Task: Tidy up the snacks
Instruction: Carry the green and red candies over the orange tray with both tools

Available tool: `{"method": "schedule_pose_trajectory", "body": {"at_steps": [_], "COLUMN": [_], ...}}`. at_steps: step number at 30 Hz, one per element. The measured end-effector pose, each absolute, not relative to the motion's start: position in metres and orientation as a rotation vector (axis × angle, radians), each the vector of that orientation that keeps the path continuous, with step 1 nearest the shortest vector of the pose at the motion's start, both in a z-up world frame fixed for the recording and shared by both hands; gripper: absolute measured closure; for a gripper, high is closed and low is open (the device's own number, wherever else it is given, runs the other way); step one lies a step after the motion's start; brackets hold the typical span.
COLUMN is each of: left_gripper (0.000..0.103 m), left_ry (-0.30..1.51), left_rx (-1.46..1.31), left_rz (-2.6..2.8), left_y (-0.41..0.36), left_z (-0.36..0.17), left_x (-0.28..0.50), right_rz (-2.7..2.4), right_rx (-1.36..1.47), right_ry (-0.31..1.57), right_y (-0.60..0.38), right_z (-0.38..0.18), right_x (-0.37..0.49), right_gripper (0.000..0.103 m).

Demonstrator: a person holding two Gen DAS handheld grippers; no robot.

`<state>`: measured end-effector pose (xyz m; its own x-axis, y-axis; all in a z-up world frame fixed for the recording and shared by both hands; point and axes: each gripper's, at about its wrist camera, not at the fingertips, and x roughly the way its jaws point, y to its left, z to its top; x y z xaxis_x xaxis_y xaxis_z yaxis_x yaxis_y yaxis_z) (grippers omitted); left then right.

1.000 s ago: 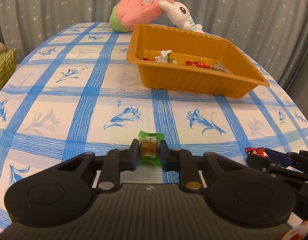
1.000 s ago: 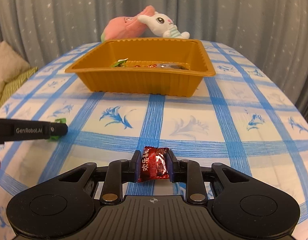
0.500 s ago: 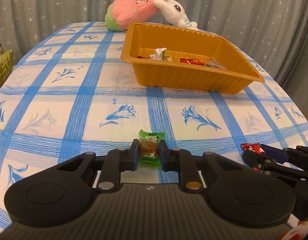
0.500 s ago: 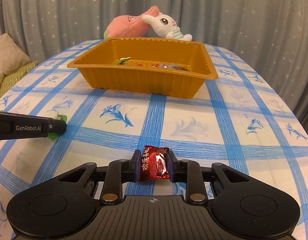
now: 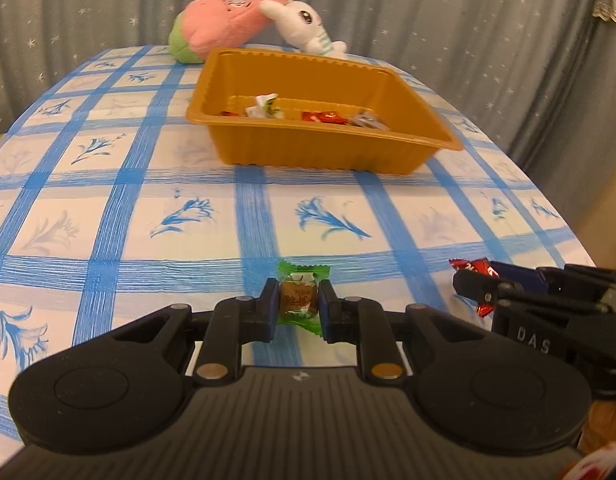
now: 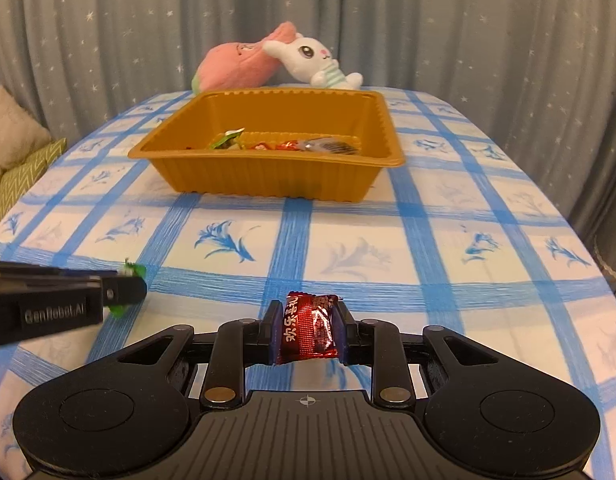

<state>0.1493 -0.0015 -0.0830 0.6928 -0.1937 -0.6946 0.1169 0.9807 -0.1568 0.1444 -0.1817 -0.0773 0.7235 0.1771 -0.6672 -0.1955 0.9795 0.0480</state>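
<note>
My left gripper (image 5: 298,302) is shut on a green-wrapped candy (image 5: 300,298) and holds it above the tablecloth. My right gripper (image 6: 306,326) is shut on a red-wrapped candy (image 6: 308,326), also lifted. An orange tray (image 5: 427,120) stands ahead of both in the middle of the table and holds several wrapped snacks (image 5: 319,116). It also shows in the right wrist view (image 6: 387,136). The right gripper shows at the right edge of the left wrist view (image 5: 471,284). The left gripper shows at the left edge of the right wrist view (image 6: 126,290).
A pink plush (image 5: 216,26) and a white bunny plush (image 5: 308,28) lie behind the tray at the table's far edge. A blue-checked cloth (image 5: 108,200) covers the table. Grey curtains hang behind. Cushions (image 6: 16,152) lie off the left side.
Both grippers have risen with their candies, so the views now look down into the tray. The grips have not changed.
</note>
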Motion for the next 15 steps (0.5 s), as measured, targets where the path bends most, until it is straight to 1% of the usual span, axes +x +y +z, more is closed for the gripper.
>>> {"method": "schedule_pose_trajectory", "body": {"at_steps": [15], "left_gripper": [0.085], "left_ry": [0.780], "left_rx": [-0.111], "left_rz": [-0.115], "left_y": [-0.008], "left_z": [-0.033], "left_x": [0.111], "right_rz": [0.214], "right_rx": [0.029], "right_ry": [0.752], "right_y": [-0.197], "right_z": [-0.035], "right_x": [0.113], "right_gripper": [0.076]}}
